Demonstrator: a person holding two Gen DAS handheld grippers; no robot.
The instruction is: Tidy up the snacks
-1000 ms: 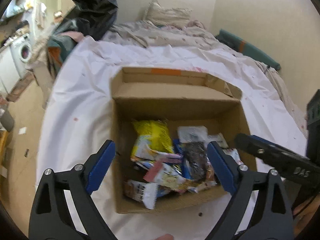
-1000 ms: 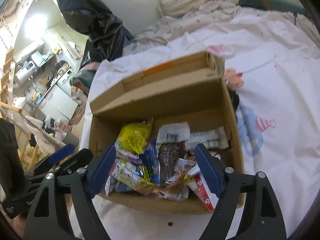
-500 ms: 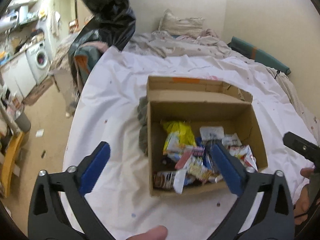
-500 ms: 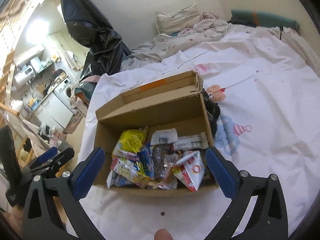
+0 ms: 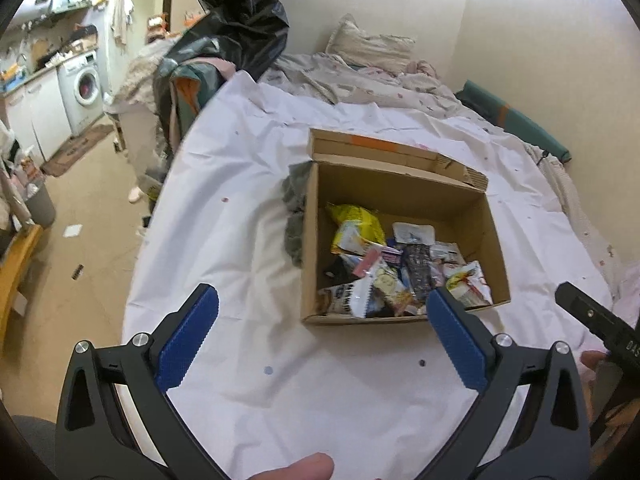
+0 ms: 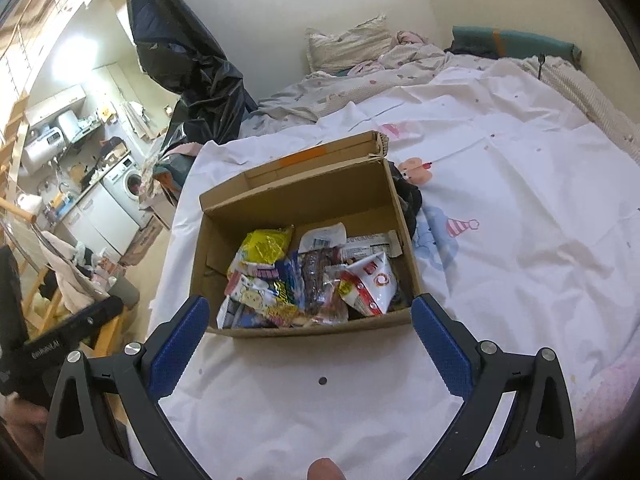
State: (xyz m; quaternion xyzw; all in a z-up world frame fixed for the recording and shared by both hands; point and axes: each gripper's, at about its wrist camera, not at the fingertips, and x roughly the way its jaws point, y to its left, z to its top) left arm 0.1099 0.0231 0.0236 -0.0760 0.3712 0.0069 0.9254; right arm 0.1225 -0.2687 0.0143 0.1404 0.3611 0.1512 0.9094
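Observation:
An open cardboard box (image 5: 492, 232) stands on a white sheet on the bed; it also shows in the right wrist view (image 6: 296, 200). Several snack packs fill it: a yellow bag (image 5: 356, 218), a dark bar (image 5: 418, 266), a white-and-red pouch (image 6: 370, 282) and a cartoon-print pack (image 6: 256, 294). My left gripper (image 5: 322, 298) is open and empty, held back from the box's near left side. My right gripper (image 6: 310, 306) is open and empty, in front of the box's near wall.
A dark cloth (image 5: 294, 216) lies against the box's left side. The white sheet (image 6: 520, 220) spreads around the box, with rumpled bedding and a pillow (image 5: 370, 46) behind. A black plastic bag (image 6: 188, 64) hangs at the bed's left edge. Floor and a washing machine (image 5: 86, 84) lie left.
Both grippers have pulled back and up from the box, so it looks smaller and farther. A white-and-red pouch now lies in the box's near right corner. Both stay open.

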